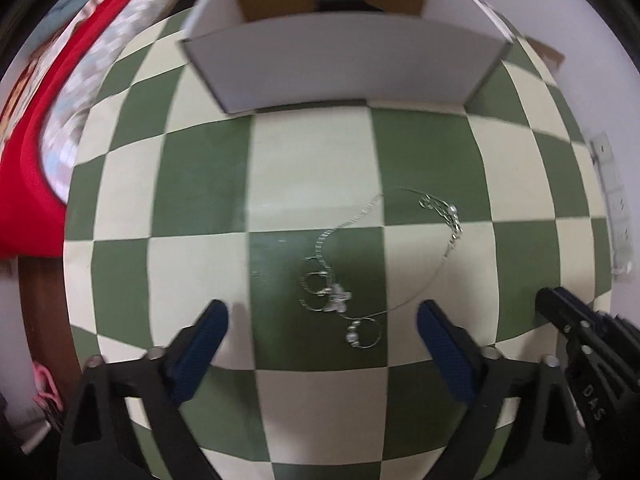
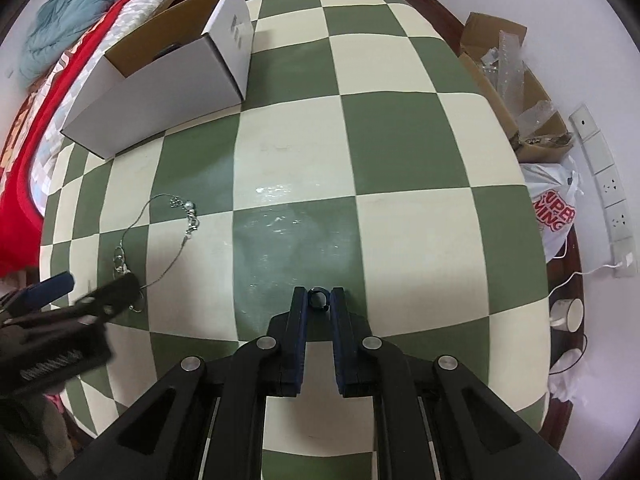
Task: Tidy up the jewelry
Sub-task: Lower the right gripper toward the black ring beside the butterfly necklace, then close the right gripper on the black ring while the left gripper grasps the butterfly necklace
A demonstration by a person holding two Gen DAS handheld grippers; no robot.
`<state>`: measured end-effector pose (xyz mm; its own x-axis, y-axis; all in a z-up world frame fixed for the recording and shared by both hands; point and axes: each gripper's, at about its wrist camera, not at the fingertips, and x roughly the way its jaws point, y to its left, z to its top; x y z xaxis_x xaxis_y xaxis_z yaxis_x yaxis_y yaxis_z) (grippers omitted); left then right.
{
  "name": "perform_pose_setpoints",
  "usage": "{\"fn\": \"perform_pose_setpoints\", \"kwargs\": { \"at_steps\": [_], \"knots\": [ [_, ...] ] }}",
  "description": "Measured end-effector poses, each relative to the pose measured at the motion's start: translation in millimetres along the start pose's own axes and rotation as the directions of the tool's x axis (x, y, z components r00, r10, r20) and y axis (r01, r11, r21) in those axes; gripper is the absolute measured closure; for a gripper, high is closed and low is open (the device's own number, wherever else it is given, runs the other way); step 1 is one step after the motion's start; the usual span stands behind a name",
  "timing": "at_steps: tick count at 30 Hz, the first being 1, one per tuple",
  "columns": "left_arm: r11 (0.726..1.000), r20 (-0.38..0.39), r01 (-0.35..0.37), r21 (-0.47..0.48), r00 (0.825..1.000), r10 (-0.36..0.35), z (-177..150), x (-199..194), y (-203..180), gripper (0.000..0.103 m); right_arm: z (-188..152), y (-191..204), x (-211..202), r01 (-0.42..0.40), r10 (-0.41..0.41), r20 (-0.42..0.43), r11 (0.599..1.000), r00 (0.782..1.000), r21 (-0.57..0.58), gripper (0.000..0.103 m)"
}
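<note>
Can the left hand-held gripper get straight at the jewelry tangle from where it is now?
Probably yes. The left hand-held gripper is open, and the jewelry lies on the checkered table between its fingers with nothing over it. The right hand-held gripper, shut on a ring, sits off to the side.

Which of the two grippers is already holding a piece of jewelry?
The right gripper: its jaws are shut on a small dark ring. The left gripper is open above the silver necklace, holding nothing.

Checkered tablecloth (image 2: 400,152); red blanket (image 1: 24,184); printed plastic bag (image 2: 554,208).
</note>
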<state>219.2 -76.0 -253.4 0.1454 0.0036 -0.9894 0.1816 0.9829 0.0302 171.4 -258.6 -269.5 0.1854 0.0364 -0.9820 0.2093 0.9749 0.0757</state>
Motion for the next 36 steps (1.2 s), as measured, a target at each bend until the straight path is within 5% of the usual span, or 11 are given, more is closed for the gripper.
{"fn": "perform_pose_setpoints", "kwargs": {
  "at_steps": [4, 6, 8, 11, 18, 28, 31, 32, 34, 36],
  "knots": [
    [1.0, 0.022, 0.018, 0.013, 1.0, -0.019, -2.9, 2.8, -5.6, 0.029, 0.4, -4.5, -0.6, -0.006, 0.006, -0.003, 1.0, 1.0, 0.006, 0.092],
    [0.999, 0.038, 0.035, 0.016, 0.999, -0.036, -4.0, 1.1, -6.1, 0.044, -0.7, -8.5, -4.4, -0.008, 0.008, -0.004, 1.0, 1.0, 0.01, 0.092],
    [0.999, 0.061, 0.036, 0.026, 0.997, -0.038, -4.3, -3.0, -8.1, 0.083, -2.1, -7.1, -4.7, -0.007, 0.007, -0.002, 1.0, 1.0, 0.009, 0.091],
    [0.999, 0.053, 0.03, 0.03, 0.998, -0.031, 0.0, -3.9, -8.5, 0.102, -2.0, -6.7, -4.6, -0.006, 0.006, -0.003, 1.0, 1.0, 0.009, 0.091],
    [0.996, 0.109, 0.089, -0.028, 0.99, -0.085, -10.9, -32.9, 20.1, 0.103, -1.7, -11.5, -5.9, -0.036, 0.036, 0.001, 0.999, 0.999, 0.031, 0.091],
    [0.959, 0.228, 0.264, -0.106, 0.945, -0.235, -5.6, -100.0, 70.1, 0.103, 5.0, -5.6, -39.2, -0.149, 0.147, 0.054, 0.988, 0.988, 0.05, 0.092],
    [0.924, 0.123, 0.333, -0.188, 0.941, -0.314, 12.3, -68.7, 72.6, 0.094, 10.0, 2.8, -47.0, -0.161, 0.158, 0.064, 0.986, 0.985, 0.037, 0.092],
    [0.921, 0.087, 0.336, -0.197, 0.942, -0.325, 14.3, -57.8, 69.2, 0.081, 11.6, 4.6, -47.0, -0.159, 0.157, 0.065, 0.987, 0.985, 0.035, 0.092],
    [0.933, -0.005, 0.294, -0.207, 0.953, -0.302, 22.4, -30.0, 59.4, 0.054, 14.6, 5.1, -44.7, -0.157, 0.154, 0.062, 0.987, 0.986, 0.039, 0.092],
    [0.948, -0.041, 0.259, -0.186, 0.962, -0.271, 28.3, -15.1, 48.4, 0.051, 15.9, 4.0, -38.5, -0.151, 0.149, 0.051, 0.987, 0.988, 0.047, 0.103]
  ]
}}
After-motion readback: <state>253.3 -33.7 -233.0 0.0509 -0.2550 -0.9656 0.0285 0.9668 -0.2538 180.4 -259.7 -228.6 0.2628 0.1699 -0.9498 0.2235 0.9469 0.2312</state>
